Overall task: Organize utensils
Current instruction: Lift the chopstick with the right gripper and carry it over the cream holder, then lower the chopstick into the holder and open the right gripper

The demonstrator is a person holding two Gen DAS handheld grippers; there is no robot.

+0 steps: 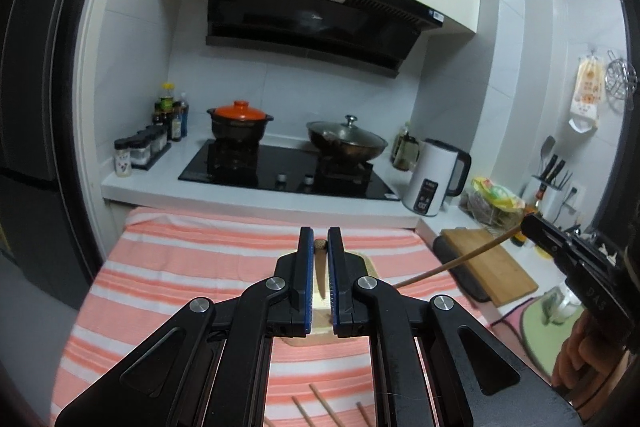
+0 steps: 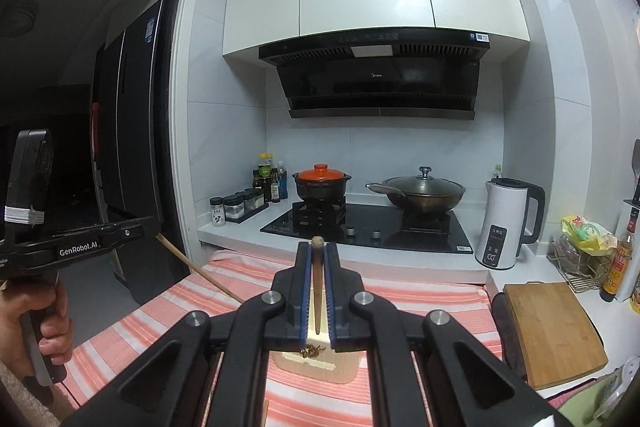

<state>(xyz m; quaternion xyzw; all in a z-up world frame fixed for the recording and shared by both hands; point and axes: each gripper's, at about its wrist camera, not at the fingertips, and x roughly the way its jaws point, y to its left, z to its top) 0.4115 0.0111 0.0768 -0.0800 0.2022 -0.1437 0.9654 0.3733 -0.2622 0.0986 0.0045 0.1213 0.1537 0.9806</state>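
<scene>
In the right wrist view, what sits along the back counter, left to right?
Spice jars → sauce bottles → orange-lidded clay pot → lidded wok → white kettle → wire rack with a yellow bag.

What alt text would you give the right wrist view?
The right hand-held gripper is shut on a wooden chopstick above a striped cloth. At left, the left hand-held gripper holds another chopstick; a stove sits behind.
</scene>
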